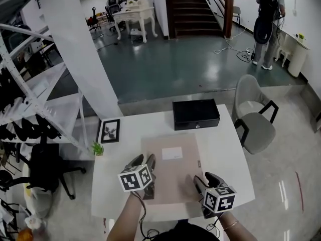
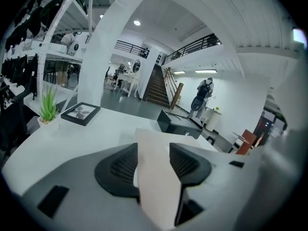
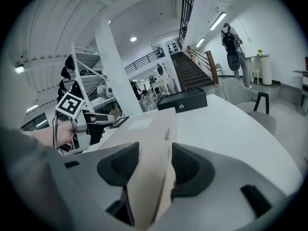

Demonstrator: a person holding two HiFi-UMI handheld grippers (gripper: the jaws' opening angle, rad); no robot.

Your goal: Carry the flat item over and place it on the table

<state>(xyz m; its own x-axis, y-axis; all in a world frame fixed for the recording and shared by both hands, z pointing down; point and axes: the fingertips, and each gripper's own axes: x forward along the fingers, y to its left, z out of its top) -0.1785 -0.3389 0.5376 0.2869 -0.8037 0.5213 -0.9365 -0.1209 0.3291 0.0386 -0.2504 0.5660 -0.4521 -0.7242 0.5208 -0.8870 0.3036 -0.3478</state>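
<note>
Currently both grippers are closed on the flat item (image 1: 173, 172), a beige card-like sheet with a white label (image 1: 172, 153) on its upper face. Left gripper (image 1: 144, 160): jaws clamped on the item's near left corner; in the left gripper view the sheet's edge stands between the two dark pads (image 2: 120, 166) and fills the gap. Right gripper (image 1: 203, 179): jaws clamped on the near right corner; the right gripper view shows the same, with the sheet running forward from between the pads (image 3: 190, 167). Position of the item: over the near middle of the white table (image 1: 233, 152), with its near edge close to the table's near edge and its far edge pointing at the far edge. Whether it lies fully on the tabletop or is held just above it, I cannot tell. A small pale tab (image 1: 199, 163) sits on the item's right edge. Other things on the table: a black box (image 1: 196, 114) at the middle of the far edge, apart from the item; a black picture frame (image 1: 110, 131) at the far left corner; a small green plant (image 1: 98, 148) at the left edge, just nearer than the frame. Off the table: a grey chair (image 1: 256, 119) beside the right edge, a white rack (image 1: 35, 92) to the left, and a person with a backpack (image 1: 268, 19) standing well away across the room.
</note>
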